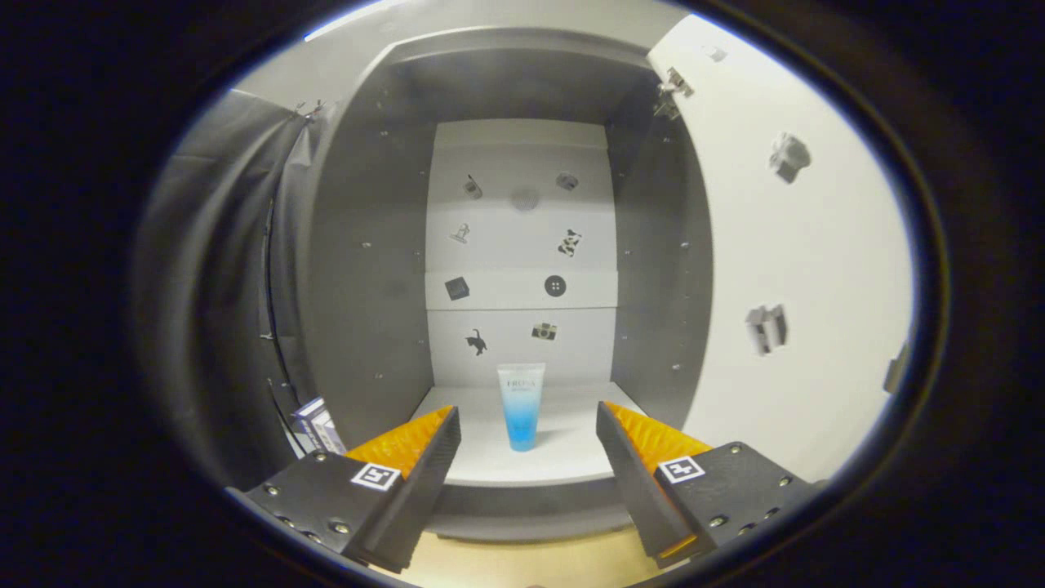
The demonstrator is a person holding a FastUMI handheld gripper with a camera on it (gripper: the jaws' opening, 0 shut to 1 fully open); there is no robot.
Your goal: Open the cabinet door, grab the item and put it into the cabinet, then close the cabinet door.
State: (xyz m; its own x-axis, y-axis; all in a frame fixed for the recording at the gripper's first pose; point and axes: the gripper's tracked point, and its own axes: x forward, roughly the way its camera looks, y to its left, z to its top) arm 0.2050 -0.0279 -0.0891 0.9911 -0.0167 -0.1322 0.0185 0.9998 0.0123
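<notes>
Claw point(528, 445) spread wide and holding nothing, both fingers parted with a clear gap between them, hovering just outside the cabinet point(367, 269). Straight ahead of my fingers, beyond the tips and centred in that gap, the tube point(521, 406) stands upright on its cap on the cabinet floor point(563, 457), a little in from the front lip, touching neither finger. Looks to me like the item is delivered, so the step now is getting out and shutting up. The door point(800, 261) hangs swung open off to my right, its inner face toward me, hinge up top where it meets the cabinet wall. To do this well I'd draw straight back so neither finger clips the tube or the lip, then come round the door's far edge and push it steadily, low and square, so it swings on its hinges without bouncing. Watch the tube: tall and narrow, a knock would tip it.
</notes>
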